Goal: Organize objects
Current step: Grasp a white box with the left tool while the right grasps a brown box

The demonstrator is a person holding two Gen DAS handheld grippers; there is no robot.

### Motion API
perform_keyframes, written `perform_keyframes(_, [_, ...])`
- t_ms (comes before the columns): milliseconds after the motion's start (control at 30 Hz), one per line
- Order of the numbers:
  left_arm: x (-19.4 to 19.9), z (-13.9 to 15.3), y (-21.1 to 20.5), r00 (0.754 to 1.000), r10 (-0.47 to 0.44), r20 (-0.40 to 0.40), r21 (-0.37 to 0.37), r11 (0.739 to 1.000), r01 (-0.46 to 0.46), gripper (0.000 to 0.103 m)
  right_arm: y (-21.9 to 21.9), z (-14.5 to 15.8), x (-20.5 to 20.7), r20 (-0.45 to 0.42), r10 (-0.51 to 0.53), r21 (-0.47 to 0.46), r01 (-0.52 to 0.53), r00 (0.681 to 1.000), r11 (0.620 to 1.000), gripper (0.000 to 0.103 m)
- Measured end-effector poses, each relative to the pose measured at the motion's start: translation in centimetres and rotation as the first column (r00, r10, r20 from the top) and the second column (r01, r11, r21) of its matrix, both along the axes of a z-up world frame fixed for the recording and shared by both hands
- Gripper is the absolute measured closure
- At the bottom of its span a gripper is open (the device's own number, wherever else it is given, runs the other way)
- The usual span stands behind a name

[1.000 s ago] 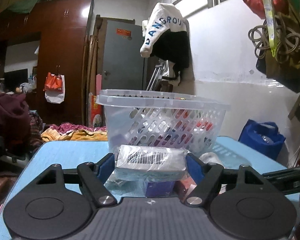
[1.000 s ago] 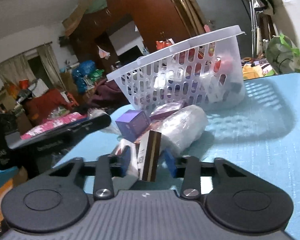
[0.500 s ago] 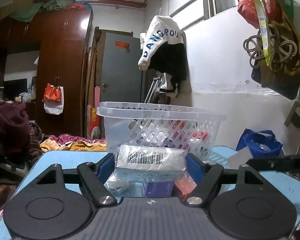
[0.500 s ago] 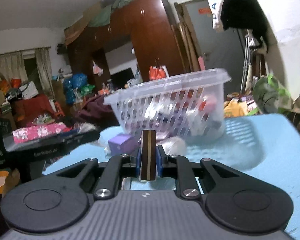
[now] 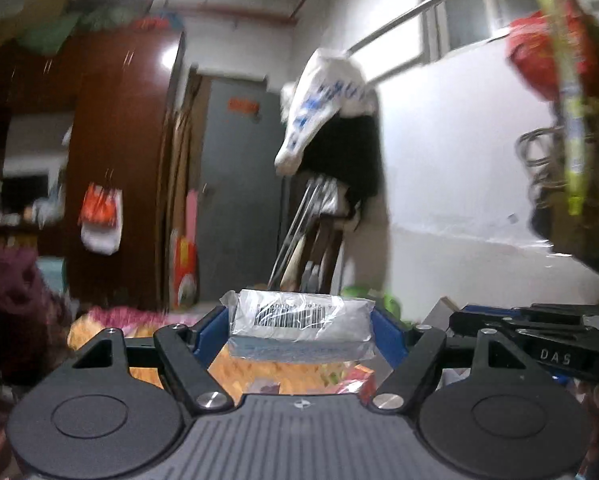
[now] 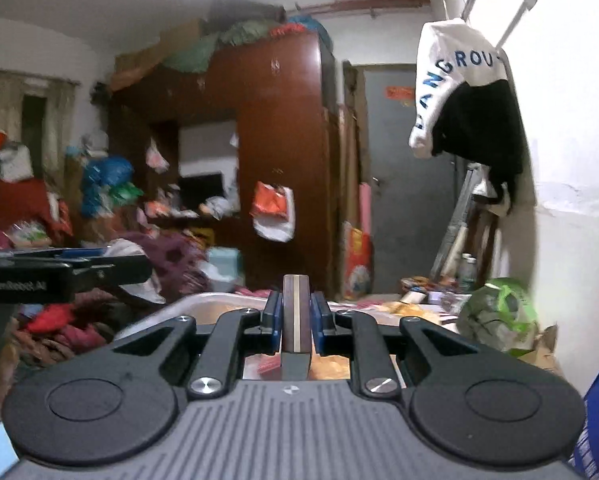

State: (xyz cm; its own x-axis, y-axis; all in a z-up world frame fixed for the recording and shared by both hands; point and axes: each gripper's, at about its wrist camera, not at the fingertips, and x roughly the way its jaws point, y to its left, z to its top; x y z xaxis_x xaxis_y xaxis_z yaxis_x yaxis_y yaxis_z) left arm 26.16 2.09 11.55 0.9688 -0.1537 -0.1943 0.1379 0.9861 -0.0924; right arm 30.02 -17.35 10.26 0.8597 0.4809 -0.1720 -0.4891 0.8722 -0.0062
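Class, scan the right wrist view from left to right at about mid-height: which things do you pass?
Other tongs → orange-and-white hanging bag → thin dark box held in the right tongs → grey door → green bag.

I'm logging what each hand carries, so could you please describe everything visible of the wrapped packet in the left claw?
The packet is a flat, rectangular block wrapped in shiny clear plastic, grey-silver on top with a white barcode label and a bluish front edge. The wrap crinkles at its left corner. It lies level, broad face up, clamped across its width between the blue pads of the left claw, lifted with nothing seen supporting it from below.
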Motion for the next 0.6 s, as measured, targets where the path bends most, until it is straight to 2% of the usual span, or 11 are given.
perform_keyframes(67, [2.3, -0.8, -0.3, 0.997, 0.032, -0.067, 0.016, 0.999, -0.031, 0.018, 0.6, -0.7, 1.6, -0.018, -0.007, -0.005, 0.007, 1.0, 1.0, 0.085])
perform_keyframes(100, [3.4, -1.2, -0.3, 0.994, 0.046, -0.102, 0.022, 0.999, -0.044, 0.016, 0.6, -1.0, 2.2, -0.037, -0.004, -0.001, 0.004, 0.999, 1.0, 0.077])
perform_keyframes(133, [4.1, -1.6, -0.2, 0.99, 0.056, -0.132, 0.018, 0.998, -0.054, 0.016, 0.5, -1.3, 2.4, -0.049, 0.001, 0.006, -0.001, 0.999, 1.0, 0.058])
perform_keyframes(167, [4.2, -1.9, 0.0, 0.987, 0.049, -0.154, 0.011, 0.999, -0.048, 0.016, 0.3, -1.6, 2.3, -0.049, 0.001, 0.016, 0.0, 0.999, 1.0, 0.048])
perform_keyframes(233, [2.8, -2.1, 0.3, 0.991, 0.019, -0.129, 0.007, 1.0, -0.018, 0.016, -1.0, -1.8, 0.7, -0.025, 0.011, 0.043, -0.01, 1.0, 0.999, 0.015])
perform_keyframes(300, [0.0, -2.2, 0.4, 0.996, 0.007, -0.09, 0.022, 1.0, -0.005, 0.016, -2.4, -2.2, -1.7, 0.003, 0.016, 0.077, -0.017, 1.0, 0.997, 0.0])
perform_keyframes(333, [-1.7, -2.4, 0.5, 0.997, -0.01, -0.074, 0.026, 1.0, 0.012, 0.015, -3.1, -2.6, -2.9, -0.001, 0.033, 0.093, -0.033, 0.999, 0.995, 0.0])
perform_keyframes(400, [-5.2, -3.8, 0.4, 0.996, -0.056, -0.065, 0.016, 0.998, 0.058, 0.005, -3.9, -3.6, -4.2, -0.048, 0.084, 0.109, -0.078, 0.995, 0.991, 0.0])
perform_keyframes(467, [-8.1, -6.3, -0.1, 0.989, -0.107, -0.1, 0.013, 0.994, 0.108, 0.003, -4.1, -5.5, -5.5, -0.096, 0.115, 0.093, -0.106, 0.989, 0.99, 0.0])
perform_keyframes(600, [-11.5, -11.6, -1.2, 0.956, -0.194, -0.22, -0.046, 0.981, 0.189, 0.003, -3.0, -8.8, -6.5, -0.176, 0.086, -0.001, -0.087, 0.981, 0.996, 0.0])
